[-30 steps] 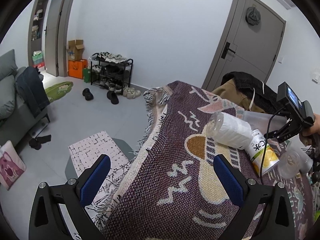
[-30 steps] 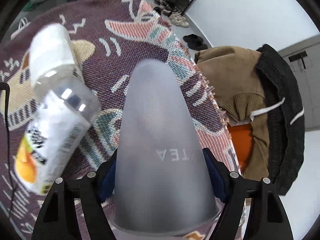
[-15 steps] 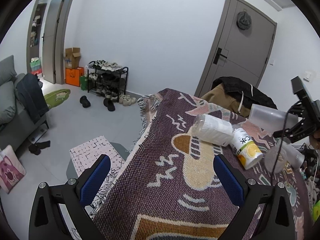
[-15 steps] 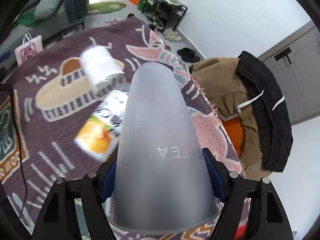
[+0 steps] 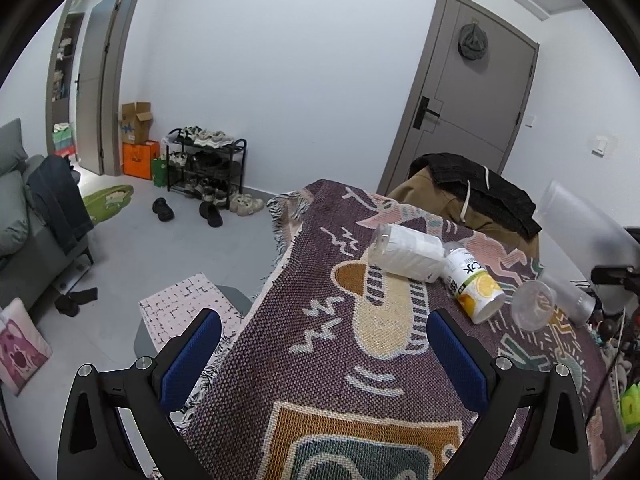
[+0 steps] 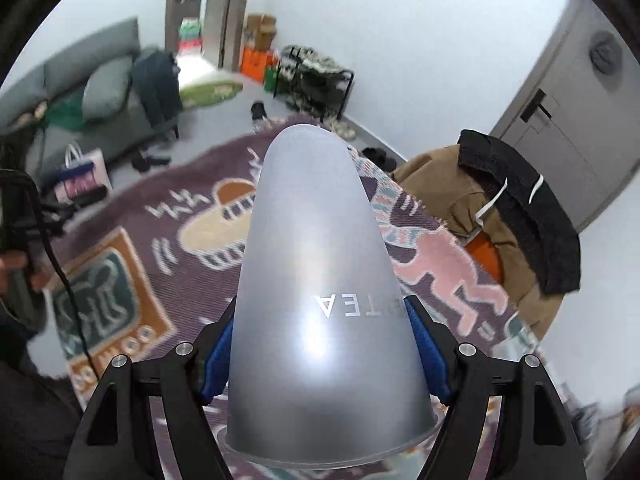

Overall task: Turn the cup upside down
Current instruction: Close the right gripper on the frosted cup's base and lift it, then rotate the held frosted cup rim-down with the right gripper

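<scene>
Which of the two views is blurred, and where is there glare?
Right wrist view: the blanket and room are smeared by motion, and a bright glare spot sits on the frosted cup. Left wrist view: sharp, but fisheye bends the door.

A: What are the left tongs (image 5: 324,350) made of?
B: Black angular plastic arms with silver screw heads, tipped by blue ribbed pads (image 5: 191,354).
A: And the right tongs (image 6: 322,354)?
B: Same build: black frame, silver screws, blue pads (image 6: 424,350).
A: Any cable or skin?
B: A thin black cable (image 6: 60,276), beside a blurred bare hand (image 6: 16,272).
</scene>
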Motion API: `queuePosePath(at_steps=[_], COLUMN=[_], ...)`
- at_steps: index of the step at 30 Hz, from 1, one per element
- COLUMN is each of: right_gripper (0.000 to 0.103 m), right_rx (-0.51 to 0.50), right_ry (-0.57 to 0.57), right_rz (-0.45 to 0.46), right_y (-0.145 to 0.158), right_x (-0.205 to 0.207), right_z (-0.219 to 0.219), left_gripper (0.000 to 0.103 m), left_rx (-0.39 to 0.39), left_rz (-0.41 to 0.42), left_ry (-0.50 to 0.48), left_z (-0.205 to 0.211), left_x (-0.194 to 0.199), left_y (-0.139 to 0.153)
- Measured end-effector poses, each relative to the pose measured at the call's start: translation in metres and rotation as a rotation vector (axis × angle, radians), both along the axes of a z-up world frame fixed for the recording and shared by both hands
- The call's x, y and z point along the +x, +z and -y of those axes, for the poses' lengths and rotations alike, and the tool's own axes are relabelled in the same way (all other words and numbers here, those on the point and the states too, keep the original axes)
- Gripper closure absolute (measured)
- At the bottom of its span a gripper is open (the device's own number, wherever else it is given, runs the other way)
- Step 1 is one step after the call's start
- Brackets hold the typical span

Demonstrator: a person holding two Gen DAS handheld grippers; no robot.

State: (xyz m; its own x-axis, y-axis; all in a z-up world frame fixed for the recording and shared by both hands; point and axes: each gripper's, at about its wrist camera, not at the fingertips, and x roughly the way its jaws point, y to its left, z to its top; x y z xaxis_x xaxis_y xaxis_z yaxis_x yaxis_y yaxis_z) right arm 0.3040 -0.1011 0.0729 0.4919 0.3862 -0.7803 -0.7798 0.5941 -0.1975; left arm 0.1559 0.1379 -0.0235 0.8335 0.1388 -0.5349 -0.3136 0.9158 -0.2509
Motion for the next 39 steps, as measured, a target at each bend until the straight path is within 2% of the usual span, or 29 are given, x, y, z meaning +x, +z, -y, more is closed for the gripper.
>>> queuePosePath(at_steps=[3, 8, 10, 15, 19, 29, 35, 39], right_gripper=[0.026, 0.026, 0.026, 0.026, 0.026, 0.026, 0.026, 0.025], right_rx=[0.065, 0.118, 0.142, 0.197, 0.279, 0.35, 0.379, 0.432], right_ry=[-0.038, -0.094, -0.136, -0.234, -0.337, -0.482, -0.541, -0.558], right_rz=[-0.028, -0.064, -0.074, -0.113, -0.162, -0.246, -0.286, -0.318], right_y=[-0.007, -0.025, -0.033, -0.05, -0.07, -0.124, -0.152, -0.163], right_x=[-0.019, -0.045, -0.053, -0.071, -0.085, -0.114, -0.12, -0.12], right_z=[0.007, 0.017, 0.024, 0.041, 0.062, 0.075, 0.078, 0.083], left_gripper=[0.0, 0.0, 0.0, 0.0, 0.0, 0.0, 0.0, 0.0], left_rx=[-0.017, -0.102, -0.113, -0.078, -0.067, -0.015, -0.026, -0.07], left_rz=[0.003, -0.016, -0.021, -0.047, -0.073, -0.112, -0.151, -0.2], left_ry=[-0.027, -0.093, -0.111, -0.147, -0.179, -0.274, -0.333, -0.368], left_z=[0.002, 0.005, 0.008, 0.024, 0.035, 0.06, 0.07, 0.075], left_x=[-0.004, -0.005, -0.004, -0.001, 0.005, 0.022, 0.029, 0.036], left_y=[-0.001, -0.007, -0.009, -0.015, -0.02, -0.023, -0.026, -0.031])
